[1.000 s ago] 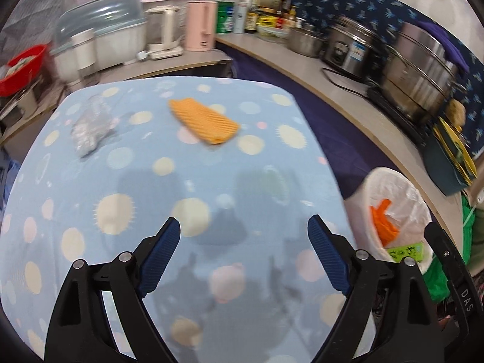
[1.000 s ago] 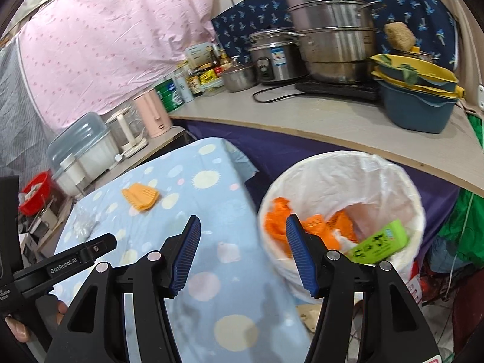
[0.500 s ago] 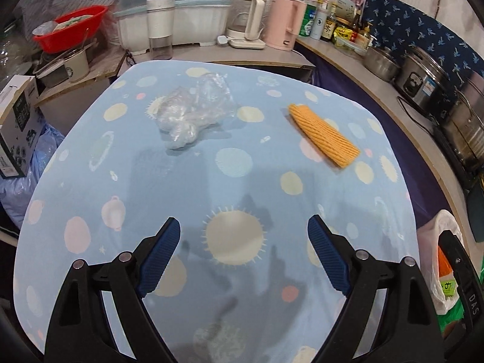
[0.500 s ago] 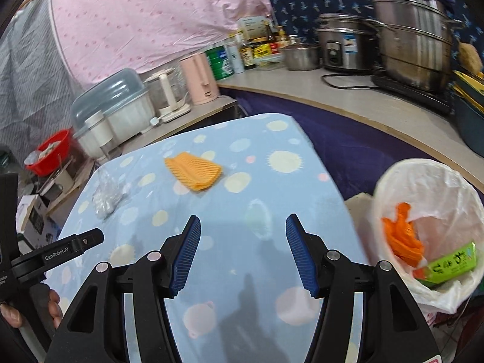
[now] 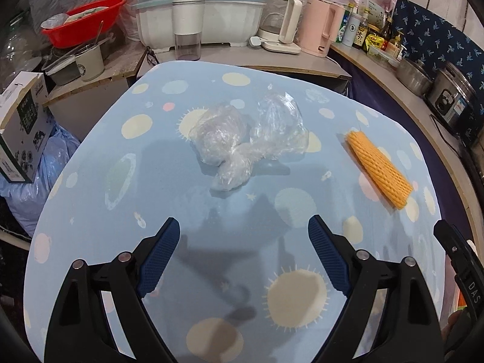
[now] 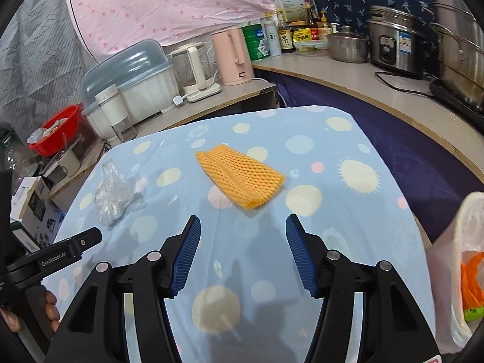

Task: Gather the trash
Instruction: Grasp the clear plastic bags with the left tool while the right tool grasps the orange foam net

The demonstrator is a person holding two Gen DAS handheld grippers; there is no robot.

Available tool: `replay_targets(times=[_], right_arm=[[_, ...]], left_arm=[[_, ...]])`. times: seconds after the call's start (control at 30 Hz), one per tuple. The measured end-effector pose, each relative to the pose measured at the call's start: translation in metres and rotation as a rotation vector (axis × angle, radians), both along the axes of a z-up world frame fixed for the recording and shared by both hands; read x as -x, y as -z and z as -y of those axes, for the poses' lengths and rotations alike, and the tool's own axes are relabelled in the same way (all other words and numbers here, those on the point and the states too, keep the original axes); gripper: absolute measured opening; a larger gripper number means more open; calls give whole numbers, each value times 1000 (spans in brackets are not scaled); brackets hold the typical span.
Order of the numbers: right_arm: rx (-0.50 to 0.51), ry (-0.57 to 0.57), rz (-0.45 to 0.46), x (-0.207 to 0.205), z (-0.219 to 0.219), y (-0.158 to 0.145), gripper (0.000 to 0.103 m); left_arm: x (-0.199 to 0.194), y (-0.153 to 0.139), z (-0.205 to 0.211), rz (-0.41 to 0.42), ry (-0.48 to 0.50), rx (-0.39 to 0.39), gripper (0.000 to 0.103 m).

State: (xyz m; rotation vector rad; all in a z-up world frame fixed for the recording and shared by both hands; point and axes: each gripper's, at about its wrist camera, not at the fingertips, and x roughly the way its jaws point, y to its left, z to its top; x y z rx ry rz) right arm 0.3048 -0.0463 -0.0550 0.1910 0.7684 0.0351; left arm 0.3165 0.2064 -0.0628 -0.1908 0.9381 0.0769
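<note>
Where the right wrist view ends at its right edge, the white plastic-lined trash bin (image 6: 459,260) is cut off, with only orange and green scraps made out inside. The left tool (image 5: 243,240) is held wide apart above the blue spotted counter (image 5: 127,199), nothing gripped, the crumpled clear plastic bag (image 5: 242,139) lying ahead. The right tool (image 6: 243,239) is likewise spread and empty, the orange foam net sleeve (image 6: 240,175) just beyond its tips.
</note>
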Motion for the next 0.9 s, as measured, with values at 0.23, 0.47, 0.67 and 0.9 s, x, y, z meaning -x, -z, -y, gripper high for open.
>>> replay_targets(times=[0.23,0.47,0.67,0.9], right_arm=[[42,-37,-31,-43,-12,15,57],[50,-53,-63,-69,-17,31,57],[65,-56,-95,-84,-14,48,57],[72,-57,-112,-90,-11,56,33]], left_arm=[[-30,2,-8,26,-19,-51,90],[-60,8,-21,21,-39,-18,90],[-80,22,-27,-2,-19,40,79],[-87,35,-21,-38,31,66,25]])
